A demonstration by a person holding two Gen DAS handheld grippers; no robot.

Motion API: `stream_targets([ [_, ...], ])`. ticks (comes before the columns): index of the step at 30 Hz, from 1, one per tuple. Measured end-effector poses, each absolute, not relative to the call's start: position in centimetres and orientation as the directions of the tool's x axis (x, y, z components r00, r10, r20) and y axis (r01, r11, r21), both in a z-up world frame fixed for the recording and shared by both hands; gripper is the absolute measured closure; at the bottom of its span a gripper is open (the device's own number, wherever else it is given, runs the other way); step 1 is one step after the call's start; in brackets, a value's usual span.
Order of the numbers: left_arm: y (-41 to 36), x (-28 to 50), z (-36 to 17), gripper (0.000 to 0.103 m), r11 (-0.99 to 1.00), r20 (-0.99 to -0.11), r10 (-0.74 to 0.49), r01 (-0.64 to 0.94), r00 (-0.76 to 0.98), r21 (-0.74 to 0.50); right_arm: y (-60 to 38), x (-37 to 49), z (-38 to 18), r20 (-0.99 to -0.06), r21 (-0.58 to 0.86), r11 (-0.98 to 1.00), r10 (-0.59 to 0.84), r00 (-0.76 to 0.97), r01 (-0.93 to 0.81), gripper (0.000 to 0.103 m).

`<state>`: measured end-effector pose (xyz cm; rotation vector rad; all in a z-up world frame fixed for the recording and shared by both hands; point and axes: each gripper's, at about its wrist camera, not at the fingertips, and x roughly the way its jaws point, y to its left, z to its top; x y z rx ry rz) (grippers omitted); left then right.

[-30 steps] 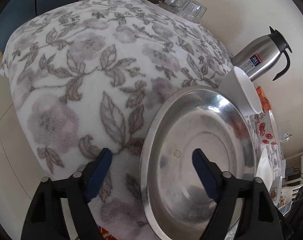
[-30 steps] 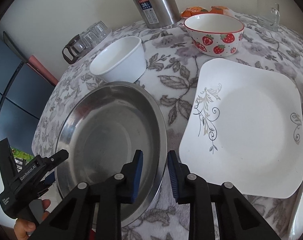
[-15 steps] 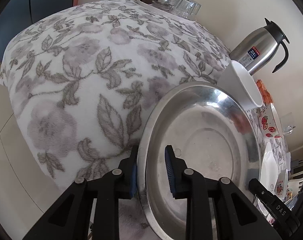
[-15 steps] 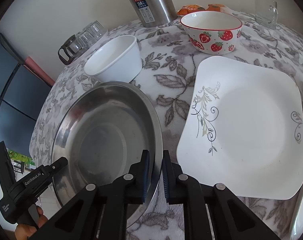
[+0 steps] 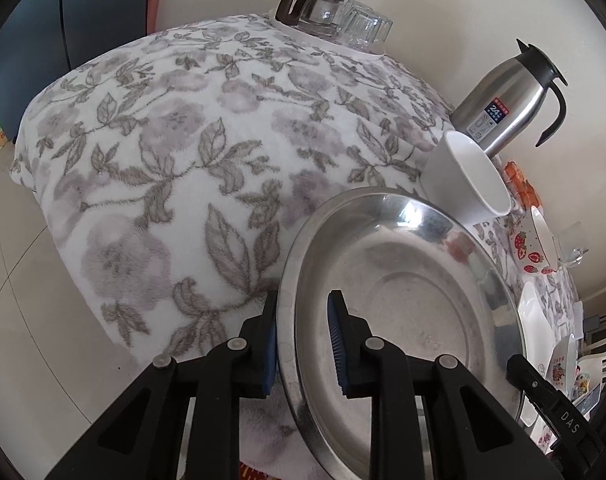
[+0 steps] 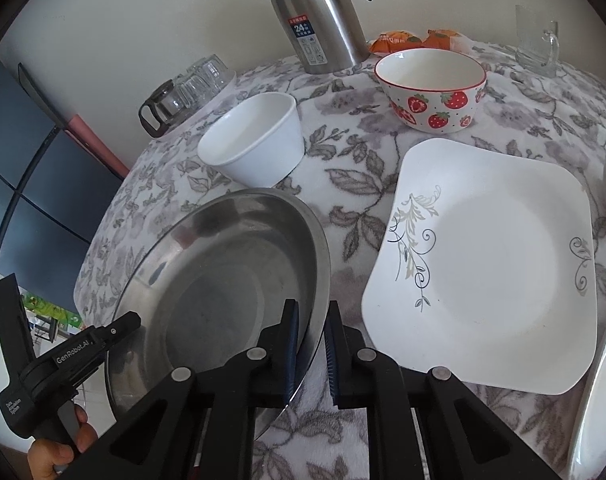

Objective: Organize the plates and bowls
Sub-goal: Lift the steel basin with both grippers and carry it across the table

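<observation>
A round steel plate lies at the near left corner of the flowered tablecloth. My left gripper is shut on its left rim, one pad under the rim and one inside the dish. My right gripper is shut on the steel plate at its right rim, which looks tilted a little off the cloth. Behind the plate stands a plain white bowl. A strawberry bowl sits further back, and a square white plate with a leaf pattern lies to the right.
A steel thermos jug stands at the back. A glass pot with tumblers sits at the back left and a glass mug at the back right. More white dishes show at the right edge. The left table edge drops to the floor.
My left jaws went from wide open to shut on the steel plate's rim. My right jaws narrowed onto the opposite rim. Both hands stayed about where they were.
</observation>
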<state>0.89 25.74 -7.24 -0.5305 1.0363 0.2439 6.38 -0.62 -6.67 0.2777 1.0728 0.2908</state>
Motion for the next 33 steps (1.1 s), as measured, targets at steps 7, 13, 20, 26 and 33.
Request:
stream_targets([
  [7, 24.7, 0.6, -5.8, 0.079, 0.858, -0.862, -0.048, -0.421, 0.504, -0.293, -1.8, 5.7, -4.9, -0.786, 0.379, 0.918, 0.387, 0.482, -0.117, 0.089],
  [13, 22.7, 0.9, -2.9, 0.079, 0.878, -0.843, -0.041, -0.383, 0.536, -0.286, -4.1, 4.8, -3.0, -0.749, 0.397, 0.911, 0.392, 0.534, -0.113, 0.089],
  [20, 18.9, 2.3, -0.3, 0.079, 0.903, -0.832, -0.067, -0.321, 0.551, -0.286, -8.7, 4.2, -1.9, -0.713, 0.446, 0.894, 0.383, 0.587, -0.042, 0.089],
  [26, 14.8, 3.8, 1.6, 0.079, 0.921, -0.826, -0.104, -0.259, 0.553, -0.290, -12.8, 3.7, -1.2, -0.683, 0.479, 0.877, 0.350, 0.641, 0.031, 0.089],
  [33, 9.9, 5.3, 3.0, 0.079, 0.939, -0.820, -0.144, -0.184, 0.554, -0.290, -17.1, 3.0, -0.8, -0.666, 0.489, 0.864, 0.282, 0.691, 0.119, 0.089],
])
